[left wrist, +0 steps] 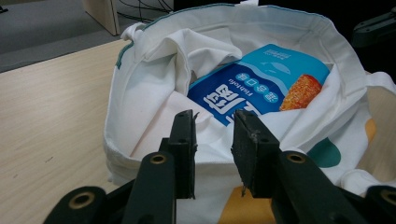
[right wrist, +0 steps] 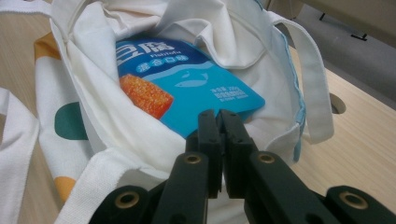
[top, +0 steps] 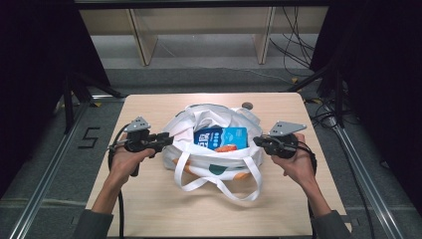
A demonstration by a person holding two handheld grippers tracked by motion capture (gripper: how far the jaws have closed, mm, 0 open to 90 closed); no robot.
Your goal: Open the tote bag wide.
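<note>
A white cloth tote bag with orange and green spots lies open in the middle of the table. A blue snack packet with an orange picture lies inside it. My left gripper is at the bag's left rim. In the left gripper view its jaws stand apart just over the rim of the bag, with the packet beyond them. My right gripper is at the bag's right rim. Its jaws are together over the packet's corner and the bag. I see nothing pinched between them.
The bag's two long straps loop toward the near edge of the wooden table. A small round grey hole sits in the table behind the bag. Wooden shelving and cables stand on the floor beyond.
</note>
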